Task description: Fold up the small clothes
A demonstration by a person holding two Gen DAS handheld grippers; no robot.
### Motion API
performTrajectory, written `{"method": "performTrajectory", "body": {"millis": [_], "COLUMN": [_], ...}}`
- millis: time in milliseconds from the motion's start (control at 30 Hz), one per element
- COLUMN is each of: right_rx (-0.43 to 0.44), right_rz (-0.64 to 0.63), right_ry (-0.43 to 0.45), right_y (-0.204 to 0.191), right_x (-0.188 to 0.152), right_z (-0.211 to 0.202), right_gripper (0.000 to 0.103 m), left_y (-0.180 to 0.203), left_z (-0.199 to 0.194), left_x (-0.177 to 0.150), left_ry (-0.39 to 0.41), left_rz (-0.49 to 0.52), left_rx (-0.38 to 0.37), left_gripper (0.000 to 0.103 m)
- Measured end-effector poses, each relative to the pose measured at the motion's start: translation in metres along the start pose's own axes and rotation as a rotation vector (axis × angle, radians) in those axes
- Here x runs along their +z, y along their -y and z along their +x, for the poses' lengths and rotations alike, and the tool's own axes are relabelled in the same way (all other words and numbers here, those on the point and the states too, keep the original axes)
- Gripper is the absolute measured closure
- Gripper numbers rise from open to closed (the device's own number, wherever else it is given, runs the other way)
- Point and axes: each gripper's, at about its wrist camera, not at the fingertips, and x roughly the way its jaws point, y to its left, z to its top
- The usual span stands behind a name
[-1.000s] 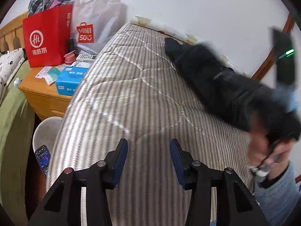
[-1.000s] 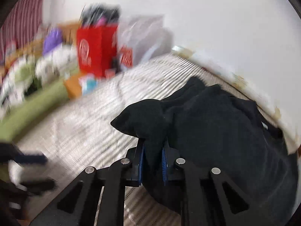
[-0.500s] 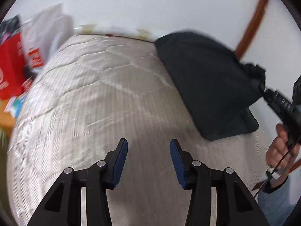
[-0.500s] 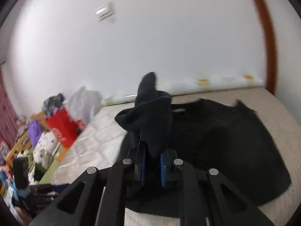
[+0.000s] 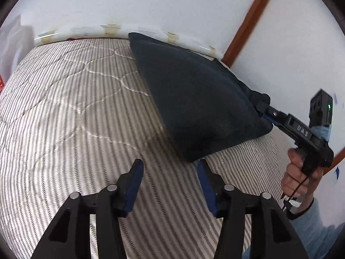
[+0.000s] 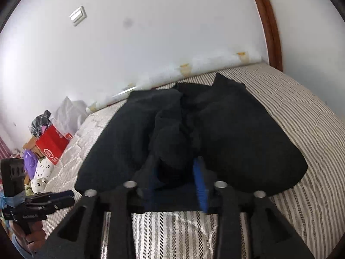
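One black garment (image 6: 226,133) lay bunched between the right gripper's (image 6: 175,172) opening jaws. Left gripper (image 5: 170,181) hung open, empty, over bare striped mattress (image 5: 75,118).

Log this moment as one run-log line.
stage: laying black garment on striped mattress | right gripper: jaws opening, cloth fold between them | left gripper: jaws opening, nothing between them
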Motion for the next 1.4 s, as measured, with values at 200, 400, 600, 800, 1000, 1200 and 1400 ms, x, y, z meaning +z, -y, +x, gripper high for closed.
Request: {"method": "performTrajectory", "body": {"millis": [200,400,600,800,1000,1200,1400], "right_rx": [0.033,0.068,0.024,-0.081,-0.185,-0.214,-0.236], "right_rz": [0.044,0.165,0.103,0.057,0.169,0.159,0.176], "right_ry": [-0.037,-0.082,-0.045,0.225,0.139,0.065,0.016], "right_y": [0.005,0.008,0.003,0.035,0.108,0.115,0.115], "right_x": [0.008,0.021,0.040,0.058,0.043,0.021,0.005], "right_z": [0.026,0.061,0.062,-0.017,-0.027,-0.023,-0.030], "right_gripper": [0.052,0.051,0.088,0.089,0.088,0.072,0.045], "left_y": [0.015,0.025,0.044,0.067,0.092,0.099,0.095], "left_z": [0.018,0.044,0.058,0.063,0.071,0.079,0.074], "left_x": [0.003,0.020,0.025,0.028,0.034,0.040,0.035], "left_ry": [-0.008,-0.016,0.005,0.009,0.031,0.034,0.034], "left_rz": [0.035,0.029,0.098,0.160,0.209,0.190,0.164], "left_rx": [-0.004,-0.005,0.092,0.077,0.068,0.078,0.084], "left_gripper": [0.047,0.047,0.047,0.047,0.047,0.049,0.067]}}
